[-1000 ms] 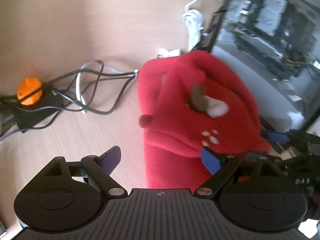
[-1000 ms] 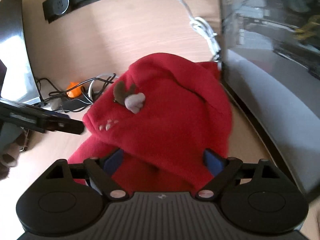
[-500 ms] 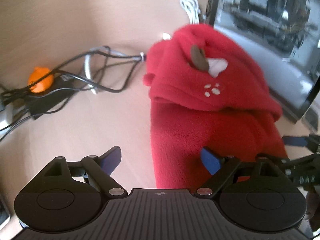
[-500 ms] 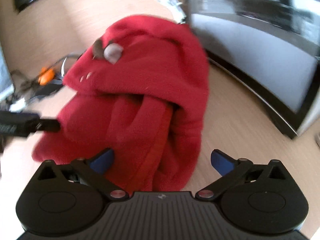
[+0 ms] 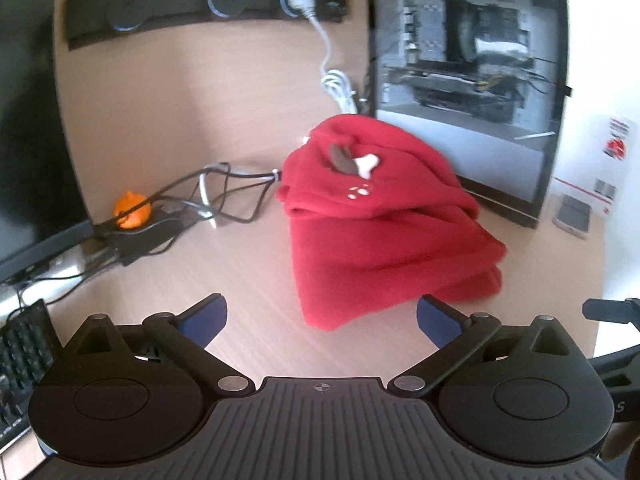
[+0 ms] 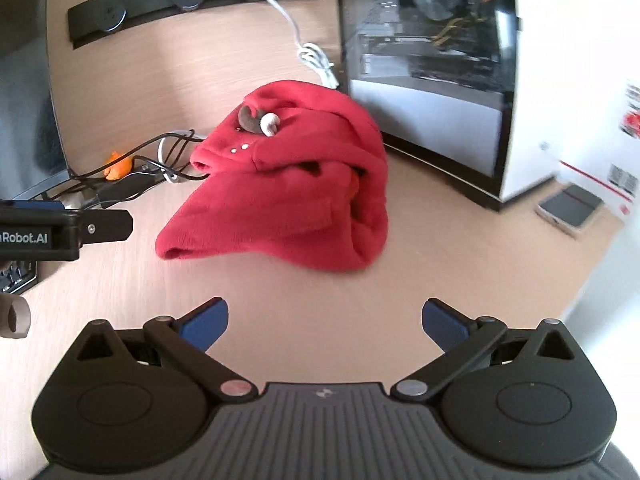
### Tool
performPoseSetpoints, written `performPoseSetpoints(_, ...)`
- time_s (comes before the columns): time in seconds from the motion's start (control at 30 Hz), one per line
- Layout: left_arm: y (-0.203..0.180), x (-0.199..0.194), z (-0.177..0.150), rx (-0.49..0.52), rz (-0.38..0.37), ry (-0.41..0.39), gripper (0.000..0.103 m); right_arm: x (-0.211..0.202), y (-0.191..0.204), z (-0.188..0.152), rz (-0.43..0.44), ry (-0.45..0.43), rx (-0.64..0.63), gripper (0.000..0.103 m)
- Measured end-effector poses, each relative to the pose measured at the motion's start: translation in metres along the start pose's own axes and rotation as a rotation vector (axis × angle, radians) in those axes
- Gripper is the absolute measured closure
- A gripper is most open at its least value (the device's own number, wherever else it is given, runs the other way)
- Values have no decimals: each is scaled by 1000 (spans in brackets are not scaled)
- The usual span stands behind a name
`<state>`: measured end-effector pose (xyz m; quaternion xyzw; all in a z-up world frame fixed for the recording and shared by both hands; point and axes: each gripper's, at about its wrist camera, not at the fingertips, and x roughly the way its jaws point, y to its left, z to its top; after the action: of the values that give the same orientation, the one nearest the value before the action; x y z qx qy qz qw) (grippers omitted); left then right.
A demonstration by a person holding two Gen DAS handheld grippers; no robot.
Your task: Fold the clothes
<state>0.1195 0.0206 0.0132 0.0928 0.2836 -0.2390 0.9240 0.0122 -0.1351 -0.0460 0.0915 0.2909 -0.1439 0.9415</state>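
1. Two grippers, both spread wide and holding nothing: the left gripper (image 5: 322,314) has its blue-tipped fingers (image 5: 204,316) apart above bare desk, and the right gripper (image 6: 325,320) stands the same way.
2. Neither gripper touches the red fleece garment (image 5: 384,224); each sits just short of its near edge, the left one closer to it than the right.
3. That garment lies on the wooden desk (image 6: 320,292) as a folded, lumpy bundle, with a small brown-and-white applique (image 5: 352,160) and white paw dots on its top layer.
4. Left of the garment runs a tangle of dark cables (image 5: 224,196) reaching an orange object (image 5: 132,208) on a black block.
5. Behind the garment, a white cable (image 5: 336,88) leads to a black power strip (image 5: 200,4).
6. Right of the garment stands a glass-sided computer case (image 5: 464,80), almost touching its back edge.
7. Farther right of the garment, past the case, a phone (image 6: 570,208) lies flat on the desk.
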Motion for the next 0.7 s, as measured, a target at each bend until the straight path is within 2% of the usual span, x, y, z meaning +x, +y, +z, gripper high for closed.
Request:
performPoseSetpoints(0.13,-3,-6,-11,33,-26,3,0,-9,4,-14,-50,14,24,0)
performPoseSetpoints(0.3,-6,-5,-37,8,-56,52,0,-18,-5,-15,-138,-10,88,0)
performPoseSetpoints(0.47,-2,-4,-44,-33,-71,69,0,-19,-9,-18,-162,0,102,0)
performPoseSetpoints(0.7,-4,-2,-46,-22,-72,88,0,-19,1,-18,-179,-21,50,0)
